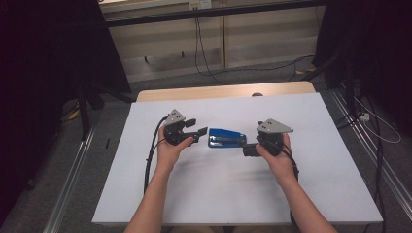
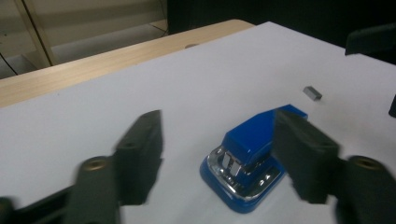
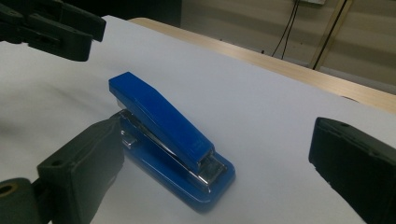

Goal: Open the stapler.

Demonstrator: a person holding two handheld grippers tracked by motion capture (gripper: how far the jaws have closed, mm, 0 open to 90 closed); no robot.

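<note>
Two forearms come in over the tabletop's (image 1: 145, 194) near edge. The left tongs (image 1: 196, 130) stand partly spread, the right tongs (image 1: 248, 149) wide; neither grips anything. Between them, around mid-tabletop, lies the blue stapler (image 1: 226, 138), flat. Farther toward the far edge, a small grey block (image 2: 312, 93).

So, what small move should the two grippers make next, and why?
Probably bring the left gripper a little further forward and close it on the blue stapler: the stapler lies between its open jaws, untouched, with the right gripper open at the other end.
</note>
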